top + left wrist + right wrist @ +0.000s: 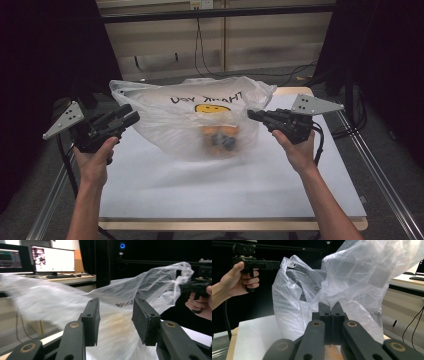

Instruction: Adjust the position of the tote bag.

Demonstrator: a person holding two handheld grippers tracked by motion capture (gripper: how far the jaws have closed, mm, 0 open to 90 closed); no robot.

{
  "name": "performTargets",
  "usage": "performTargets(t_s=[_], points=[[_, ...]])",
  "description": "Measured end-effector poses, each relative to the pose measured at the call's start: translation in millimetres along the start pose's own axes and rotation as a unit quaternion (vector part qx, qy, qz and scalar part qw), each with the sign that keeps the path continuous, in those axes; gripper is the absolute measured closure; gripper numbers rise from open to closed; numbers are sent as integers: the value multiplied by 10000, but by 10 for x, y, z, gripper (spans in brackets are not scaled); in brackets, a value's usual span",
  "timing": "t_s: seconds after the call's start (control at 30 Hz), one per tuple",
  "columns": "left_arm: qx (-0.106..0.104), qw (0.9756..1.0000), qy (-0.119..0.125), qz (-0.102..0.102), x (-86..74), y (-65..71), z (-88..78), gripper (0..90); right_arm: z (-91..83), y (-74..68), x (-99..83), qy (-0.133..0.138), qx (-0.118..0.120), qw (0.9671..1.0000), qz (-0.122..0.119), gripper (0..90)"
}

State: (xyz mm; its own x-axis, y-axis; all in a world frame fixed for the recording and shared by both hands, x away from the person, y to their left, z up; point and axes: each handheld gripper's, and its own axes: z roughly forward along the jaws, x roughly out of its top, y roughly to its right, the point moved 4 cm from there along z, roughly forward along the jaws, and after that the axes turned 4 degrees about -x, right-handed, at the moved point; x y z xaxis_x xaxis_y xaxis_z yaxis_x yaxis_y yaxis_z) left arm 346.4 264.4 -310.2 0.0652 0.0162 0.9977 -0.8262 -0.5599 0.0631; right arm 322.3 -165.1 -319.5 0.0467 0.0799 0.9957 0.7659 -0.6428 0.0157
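A clear plastic bag (pixel 200 125) printed with a yellow smiley and "THANK YOU" stands on the white table (pixel 200 195). Something orange (pixel 212 134) and a dark lump (pixel 225 142) show blurred through its film. My right gripper (pixel 250 114) is at the bag's right edge, and its jaws (pixel 331 308) are pressed together with the bag's film (pixel 352 277) rising straight from them. My left gripper (pixel 134 116) hovers at the bag's left side. In the left gripper view its jaws (pixel 116 317) stand apart with nothing between them, and the bag (pixel 150 287) lies beyond.
The table's front edge is near the person's forearms. Metal rails (pixel 380 170) run along the table's sides. Cables (pixel 200 45) hang against the back wall. A desk with monitors (pixel 53 260) stands off to one side.
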Motion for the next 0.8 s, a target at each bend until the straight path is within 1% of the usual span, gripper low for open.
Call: performTargets(t_s=[0.03, 0.1, 0.13, 0.17, 0.2, 0.23, 0.27, 0.3, 0.33, 0.37, 0.4, 0.43, 0.47, 0.5, 0.53, 0.57, 0.63, 0.67, 0.73, 0.77, 0.8], points=[[26, 10000, 51, -32, 5, -19, -21, 562, -8, 5, 6, 10, -16, 10000, -6, 900], [62, 9999, 66, -55, 8, -37, -44, 548, -19, 11, 8, 14, -21, 10000, -4, 900], [136, 9998, 87, -86, 10, -68, -74, 535, -31, 21, 13, 48, -33, 10000, 9, 900], [190, 9996, 120, -166, 6, -75, -71, 517, -40, 27, 12, 35, -40, 10000, -5, 900], [193, 9998, 25, -86, -6, -95, -73, 512, -44, 31, 18, 59, -62, 10000, 13, 900], [257, 9996, -34, -58, -17, -110, -64, 498, -53, 38, 21, 70, -61, 10000, 10, 900], [257, 9996, -34, -58, -17, -110, -64, 466, -61, 43, 25, 82, -80, 9999, 20, 900], [307, 9994, -51, -116, -31, -121, -53, 441, -69, 47, 27, 71, -80, 9999, 11, 900], [370, 9991, -91, -181, -49, -139, -35, 429, -76, 49, 31, 87, -90, 9999, 26, 900], [503, 9985, -143, -190, -58, -153, -29, 403, -76, 49, 31, 87, -90, 9999, 26, 900], [663, 9975, -181, -188, -68, -175, -27, 403, -82, 55, 33, 91, -99, 9999, 14, 900], [534, 9982, -134, -242, -83, -189, -25, 386, -95, 64, 37, 97, -106, 9999, 19, 900], [488, 9984, -156, -244, -98, -191, -6, 378, -100, 67, 34, 86, -117, 9999, 21, 900], [488, 9984, -156, -244, -98, -191, -6, 363, -100, 67, 34, 86, -117, 9999, 21, 900], [487, 9983, -199, -268, -116, -201, 30, 339, -100, 73, 31, 95, -113, 9999, 26, 900], [411, 9986, -204, -280, -125, -202, 52, 332, -99, 74, 31, 101, -113, 9999, 27, 900], [401, 9986, -238, -241, -136, -213, 95, 322, -102, 70, 28, 84, -100, 9999, 29, 900], [355, 9988, -257, -237, -140, -214, 118, 325, -102, 68, 29, 96, -103, 9999, 31, 900], [323, 9989, -256, -228, -136, -217, 144, 344, -107, 58, 31, 87, -97, 9999, 15, 900], [243, 9992, -227, -214, -128, -217, 147, 385, -109, 55, 34, 93, -121, 9999, 17, 900], [225, 9994, -196, -168, -117, -217, 147, 450, -114, 54, 36, 92, -106, 9999, 24, 900]])
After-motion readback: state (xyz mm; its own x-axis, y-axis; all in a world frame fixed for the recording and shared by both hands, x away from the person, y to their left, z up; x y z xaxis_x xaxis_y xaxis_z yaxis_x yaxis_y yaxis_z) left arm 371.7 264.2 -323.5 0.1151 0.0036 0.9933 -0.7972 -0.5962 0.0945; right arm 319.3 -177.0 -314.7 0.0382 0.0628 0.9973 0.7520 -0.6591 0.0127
